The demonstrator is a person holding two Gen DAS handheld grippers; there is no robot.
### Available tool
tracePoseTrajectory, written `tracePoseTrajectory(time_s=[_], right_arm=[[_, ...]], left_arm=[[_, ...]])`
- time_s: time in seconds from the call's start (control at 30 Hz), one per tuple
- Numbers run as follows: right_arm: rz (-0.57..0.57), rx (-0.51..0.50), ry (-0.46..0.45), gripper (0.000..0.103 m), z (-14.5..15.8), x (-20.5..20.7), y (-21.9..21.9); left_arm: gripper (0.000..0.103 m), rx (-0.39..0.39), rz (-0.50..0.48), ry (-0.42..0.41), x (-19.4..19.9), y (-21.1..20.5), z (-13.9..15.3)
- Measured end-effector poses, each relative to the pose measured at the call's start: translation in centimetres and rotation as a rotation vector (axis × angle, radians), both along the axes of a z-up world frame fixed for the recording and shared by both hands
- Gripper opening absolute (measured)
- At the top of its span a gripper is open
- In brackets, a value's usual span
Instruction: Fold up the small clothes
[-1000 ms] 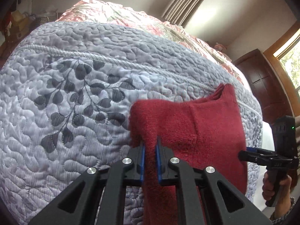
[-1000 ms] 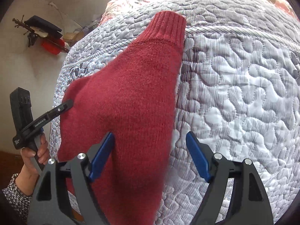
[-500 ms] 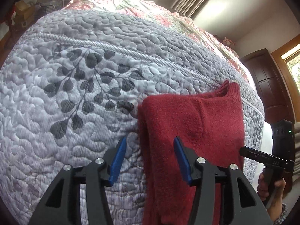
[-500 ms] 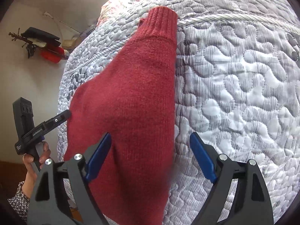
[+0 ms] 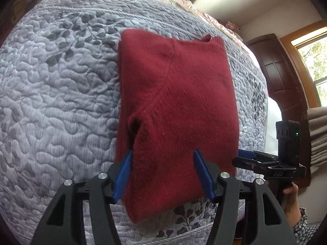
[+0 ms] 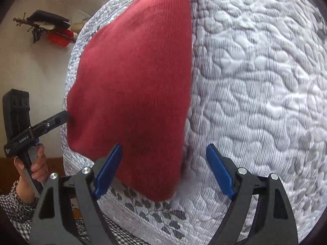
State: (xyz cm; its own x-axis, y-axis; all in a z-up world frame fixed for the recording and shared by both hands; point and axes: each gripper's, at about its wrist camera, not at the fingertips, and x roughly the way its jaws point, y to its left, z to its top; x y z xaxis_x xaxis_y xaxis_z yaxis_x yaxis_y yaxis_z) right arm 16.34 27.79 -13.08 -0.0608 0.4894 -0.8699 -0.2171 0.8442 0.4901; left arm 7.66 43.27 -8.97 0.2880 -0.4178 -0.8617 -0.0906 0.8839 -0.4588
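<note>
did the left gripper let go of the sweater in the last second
Yes. The left gripper, shut on the sweater before, is now open; the sweater lies on the quilt.

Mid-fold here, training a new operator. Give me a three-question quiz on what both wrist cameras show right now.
1. True or false: the left gripper is clamped on the red sweater.
2. What does the sweater lie on?
A. bare wooden floor
B. grey quilted bedspread
C. a chair
3. Fill in: the right gripper has its jaws ____.

Key
1. False: its blue fingers stand apart over the cloth.
2. B.
3. Open, straddling the sweater's near right edge.
</note>
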Motion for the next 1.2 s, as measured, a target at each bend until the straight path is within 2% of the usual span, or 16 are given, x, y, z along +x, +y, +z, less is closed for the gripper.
tracePoseTrajectory(time_s=[0.13, 0.2, 0.27, 0.3, 0.37, 0.43, 0.53, 0.7, 0.9, 0.93, 1.0, 1.03, 1.07, 1.1, 1.13, 1.2], right_arm=[[0.016, -0.012, 0.048, 0.076, -1.8, -1.8, 0.5], [-0.001, 0.011, 0.06, 0.069, -2.5, -2.1, 0.4], [-0.021, 0.068, 0.095, 0.042, -2.8, -1.9, 0.2], [-0.028, 0.088, 0.105, 0.04, -2.8, -1.9, 0.2], [-0.009, 0.085, 0.087, 0.028, -2.0, -1.9, 0.3], [0.007, 0.088, 0.049, 0.026, -0.5, -2.2, 0.3], [0.015, 0.042, 0.002, 0.025, 0.4, -2.9, 0.1], [0.026, -0.051, -0.008, 0.025, -1.9, -3.2, 1.4], [0.007, -0.048, 0.005, 0.03, -2.7, -2.8, 1.7], [0.014, -0.05, -0.001, 0.036, -2.3, -2.8, 1.6], [0.014, -0.058, -0.014, 0.05, -1.5, -2.8, 1.1], [0.015, -0.057, -0.032, 0.056, -0.8, -2.6, 0.9], [0.016, -0.054, -0.051, 0.056, -0.2, -2.6, 0.8], [0.013, -0.053, -0.065, 0.058, 0.4, -2.4, 0.6], [0.006, -0.05, -0.078, 0.065, 1.0, -2.1, 0.4], [-0.008, -0.04, -0.107, 0.067, 2.0, -1.3, 0.0]], left_arm=[[0.061, 0.027, -0.032, 0.064, -1.0, -1.0, -2.4], [0.06, 0.027, -0.039, 0.071, -1.5, -1.3, -3.4], [0.056, 0.028, -0.043, 0.059, -1.8, -1.4, -3.5], [0.052, 0.033, -0.047, 0.059, -1.8, -1.4, -3.4], [0.022, 0.037, -0.05, 0.064, -1.8, -1.2, -3.1], [0.016, 0.009, -0.045, 0.053, -2.0, -0.6, -2.3], [0.016, 0.03, -0.057, 0.043, -2.6, -0.2, -2.0], [0.019, 0.038, -0.056, 0.071, -3.4, -0.2, -4.5], [0.019, 0.034, -0.067, 0.068, -2.7, -0.5, -5.0], [0.02, 0.033, -0.068, 0.065, -2.6, -0.4, -4.7], [0.031, 0.048, -0.078, 0.053, -2.7, -0.1, -3.5], [0.044, 0.05, -0.081, 0.045, -2.8, 0.1, -3.0], [0.065, 0.07, -0.073, 0.031, -2.7, 0.2, -2.2], [0.074, 0.094, -0.061, 0.006, -2.5, 0.4, -1.4], [0.081, 0.095, -0.058, -0.02, -2.3, 0.6, -0.8], [0.081, 0.092, -0.045, -0.037, -1.4, 1.2, -0.1]])
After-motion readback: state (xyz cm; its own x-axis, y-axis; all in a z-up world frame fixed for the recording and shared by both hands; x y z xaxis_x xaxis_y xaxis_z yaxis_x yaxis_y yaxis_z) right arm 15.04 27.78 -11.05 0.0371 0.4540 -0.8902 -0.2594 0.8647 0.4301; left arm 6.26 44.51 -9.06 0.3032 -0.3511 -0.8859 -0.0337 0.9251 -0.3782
